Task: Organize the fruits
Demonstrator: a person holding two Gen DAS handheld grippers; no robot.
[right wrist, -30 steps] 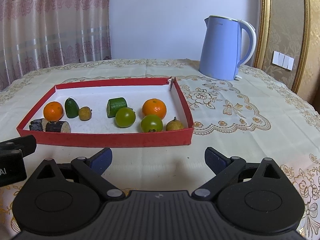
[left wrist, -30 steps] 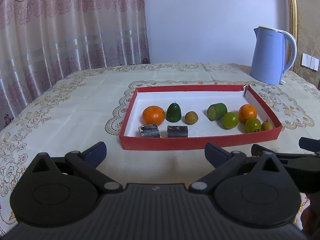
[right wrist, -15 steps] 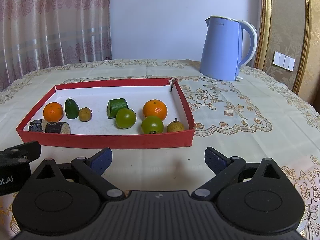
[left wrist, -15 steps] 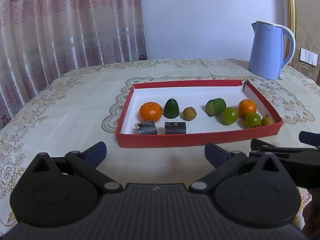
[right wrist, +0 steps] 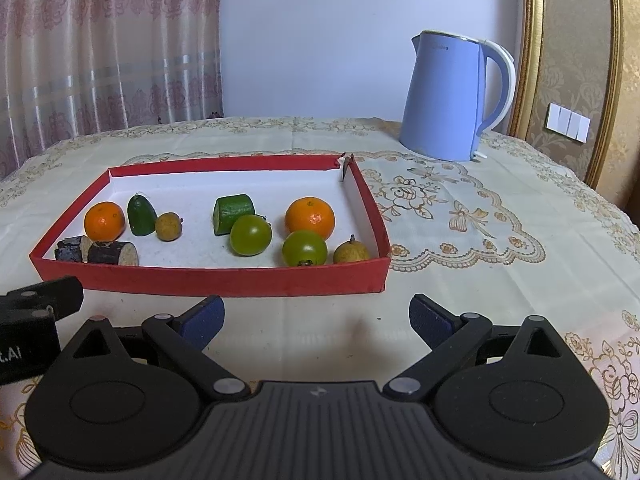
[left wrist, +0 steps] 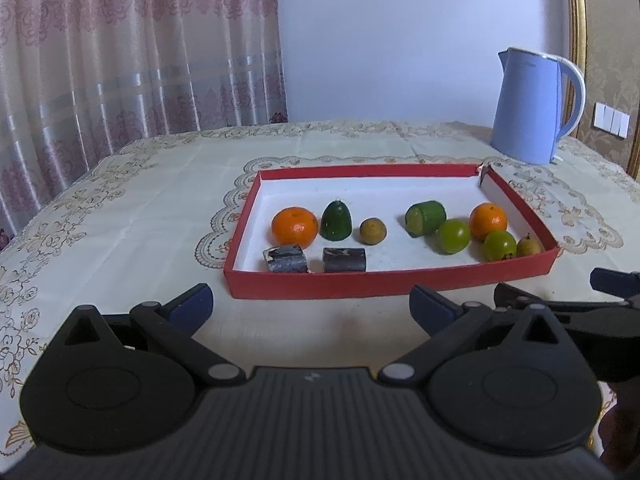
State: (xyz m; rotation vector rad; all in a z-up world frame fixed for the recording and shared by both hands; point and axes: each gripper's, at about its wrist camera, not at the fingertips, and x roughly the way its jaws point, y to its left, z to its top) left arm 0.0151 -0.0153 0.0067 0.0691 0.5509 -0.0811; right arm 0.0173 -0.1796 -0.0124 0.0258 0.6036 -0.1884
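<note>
Red tray long axis left-right, fruits inside.

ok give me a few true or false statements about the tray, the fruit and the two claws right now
1. Two oranges lie in the red tray, one orange at its left end and another nearer the right. True.
2. The left claw is shut on a green fruit. False: it is open, holds nothing and is in front of the tray.
3. The blue kettle stands inside the tray. False: it stands on the tablecloth beyond the tray's right far corner.
4. Two dark cut pieces lie by the tray's near wall at the left. True.
5. The right claw is open and empty. True.
</note>
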